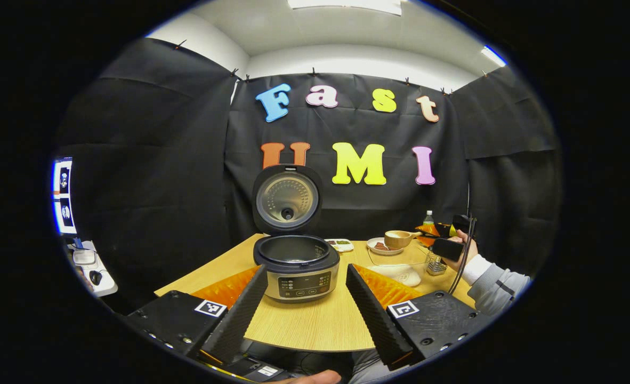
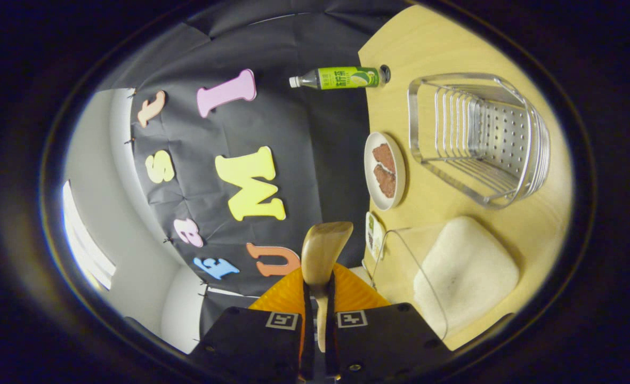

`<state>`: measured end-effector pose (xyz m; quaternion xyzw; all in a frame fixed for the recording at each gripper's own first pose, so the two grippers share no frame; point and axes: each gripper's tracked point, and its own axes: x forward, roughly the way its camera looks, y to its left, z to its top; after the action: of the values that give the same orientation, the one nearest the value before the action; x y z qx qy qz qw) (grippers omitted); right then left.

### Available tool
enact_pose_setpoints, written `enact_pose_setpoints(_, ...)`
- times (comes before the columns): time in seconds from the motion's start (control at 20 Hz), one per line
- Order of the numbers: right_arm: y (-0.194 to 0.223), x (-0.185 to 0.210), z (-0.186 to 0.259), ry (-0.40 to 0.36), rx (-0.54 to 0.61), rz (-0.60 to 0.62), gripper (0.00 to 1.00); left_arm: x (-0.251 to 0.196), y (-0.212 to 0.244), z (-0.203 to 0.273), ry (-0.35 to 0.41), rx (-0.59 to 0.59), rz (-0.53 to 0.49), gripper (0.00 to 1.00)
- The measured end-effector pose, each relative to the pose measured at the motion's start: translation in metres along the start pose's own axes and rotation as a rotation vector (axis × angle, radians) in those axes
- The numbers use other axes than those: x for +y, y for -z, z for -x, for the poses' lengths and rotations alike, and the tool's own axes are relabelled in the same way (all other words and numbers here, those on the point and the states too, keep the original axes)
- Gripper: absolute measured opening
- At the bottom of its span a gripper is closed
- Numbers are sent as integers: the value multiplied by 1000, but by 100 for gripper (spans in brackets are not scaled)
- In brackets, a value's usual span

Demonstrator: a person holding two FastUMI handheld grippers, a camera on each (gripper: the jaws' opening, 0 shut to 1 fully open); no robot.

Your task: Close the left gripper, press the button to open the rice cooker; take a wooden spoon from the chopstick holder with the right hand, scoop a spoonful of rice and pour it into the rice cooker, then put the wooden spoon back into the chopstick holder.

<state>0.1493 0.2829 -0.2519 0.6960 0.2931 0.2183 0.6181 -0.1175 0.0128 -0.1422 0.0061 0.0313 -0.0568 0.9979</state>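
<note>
Left gripper view looks across the wooden table (image 1: pixel 315 325), the biggest thing here, with the rice cooker (image 1: pixel 298 266) standing near its middle, straight ahead between the left tool's (image 1: pixel 305 306) fingers. Those fingers are spread wide and hold nothing. The cooker's lid (image 1: pixel 287 198) stands upright and open, so the bare inner pot shows. To the cooker's right lies a clear container of rice (image 1: pixel 400 269), and beside that a small wire chopstick holder (image 1: pixel 435 265). Behind them sit a small tray (image 1: pixel 340 245) and a plate with brown food (image 1: pixel 383 246). Over the container a hand (image 1: pixel 461 256) in a grey sleeve holds the right tool (image 1: pixel 427 233), which carries the wooden spoon (image 1: pixel 400 238) above the table, its bowl over the plate and the container's far edge. A bottle (image 1: pixel 428 217) stands at the back.

Right gripper view is rolled sideways, so the table (image 2: pixel 432 48) runs up the right side. The metal chopstick holder (image 2: pixel 480 138) is the largest item, with the rice container (image 2: pixel 453 272) below it in the picture. The plate (image 2: pixel 384 170) and a green-labelled bottle (image 2: pixel 341 77) are by the table's edge. The right tool (image 2: pixel 318 298) has its fingers drawn narrow, pressed on the spoon's handle from both sides; the wooden spoon (image 2: pixel 323 248) points forward, clear of the table. Whether rice sits in it I cannot tell.
</note>
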Motion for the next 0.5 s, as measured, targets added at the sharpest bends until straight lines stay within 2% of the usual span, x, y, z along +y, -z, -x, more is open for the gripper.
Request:
enact_pose_setpoints(0.2,49,20,-14,6,41,55,13,10,-2,9,6,-16,23,95)
enact_pose_setpoints(0.5,126,57,-47,20,114,196,13,50,-10,24,-47,-39,43,95)
